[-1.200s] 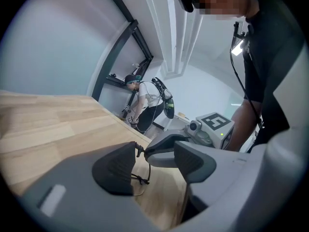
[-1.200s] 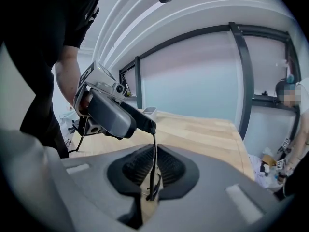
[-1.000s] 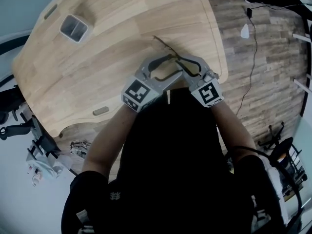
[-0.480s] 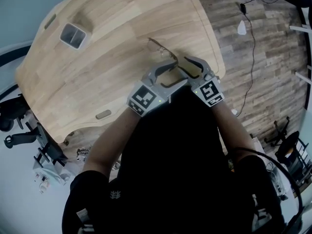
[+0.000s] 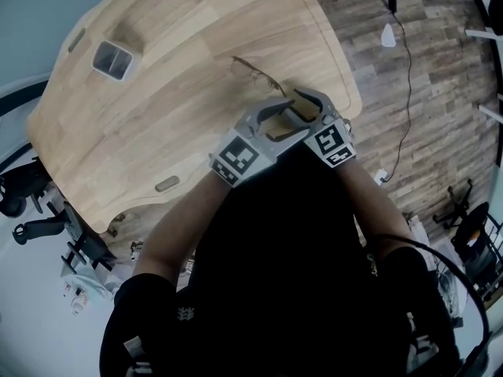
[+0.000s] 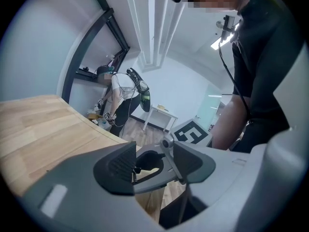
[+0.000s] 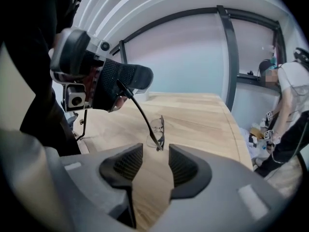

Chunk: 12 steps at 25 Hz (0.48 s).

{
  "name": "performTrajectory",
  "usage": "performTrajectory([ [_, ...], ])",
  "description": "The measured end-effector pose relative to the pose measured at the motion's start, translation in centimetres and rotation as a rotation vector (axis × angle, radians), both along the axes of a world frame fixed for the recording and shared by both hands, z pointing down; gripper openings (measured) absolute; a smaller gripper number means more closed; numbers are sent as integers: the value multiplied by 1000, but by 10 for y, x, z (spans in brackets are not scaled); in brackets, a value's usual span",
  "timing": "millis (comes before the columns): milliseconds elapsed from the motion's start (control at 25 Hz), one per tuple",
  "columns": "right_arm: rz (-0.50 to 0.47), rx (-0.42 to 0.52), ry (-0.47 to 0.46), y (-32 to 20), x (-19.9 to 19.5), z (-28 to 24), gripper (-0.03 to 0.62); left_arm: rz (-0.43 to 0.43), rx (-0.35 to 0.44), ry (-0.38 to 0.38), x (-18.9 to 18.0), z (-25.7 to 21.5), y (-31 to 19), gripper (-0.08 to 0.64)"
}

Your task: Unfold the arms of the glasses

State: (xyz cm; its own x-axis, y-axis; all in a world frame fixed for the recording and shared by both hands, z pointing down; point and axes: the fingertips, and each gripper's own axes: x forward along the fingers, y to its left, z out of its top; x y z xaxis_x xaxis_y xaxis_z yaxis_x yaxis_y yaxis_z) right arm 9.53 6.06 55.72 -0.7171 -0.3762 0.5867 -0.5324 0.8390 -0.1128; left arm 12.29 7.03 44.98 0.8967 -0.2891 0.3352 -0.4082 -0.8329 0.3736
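Note:
The thin-rimmed glasses (image 5: 253, 71) (image 7: 157, 128) sit on the wooden table (image 5: 181, 93), just beyond both grippers. In the right gripper view, one dark arm (image 7: 137, 108) rises from the frame and its end leans on a ribbed pad (image 7: 128, 79) of my left gripper (image 5: 284, 116). In the left gripper view, that gripper (image 6: 153, 161) shows a wide gap between its pads. My right gripper (image 5: 308, 104) (image 7: 155, 164) has just been opening. Its jaws stand apart and empty, with the glasses' hinge end just ahead of the gap.
A grey two-compartment box (image 5: 111, 57) stands at the table's far left. The table's rounded right edge (image 5: 350, 104) lies close beside the grippers, with plank floor and a cable (image 5: 407, 93) beyond. Another person (image 7: 289, 95) stands in the background.
The right gripper's jaws have spread and let go of the glasses' arm. Both grippers have drawn back a little, and the glasses now lie farther out from their tips.

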Motion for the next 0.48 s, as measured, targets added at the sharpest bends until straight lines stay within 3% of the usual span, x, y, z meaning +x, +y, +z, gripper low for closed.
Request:
performTrajectory([
  [240, -7, 5, 11, -5, -5, 1, 158, -20, 41, -5, -4, -11, -5, 249],
  [480, 12, 16, 35, -28, 6, 2, 158, -155, 83, -28, -48, -23, -33, 239],
])
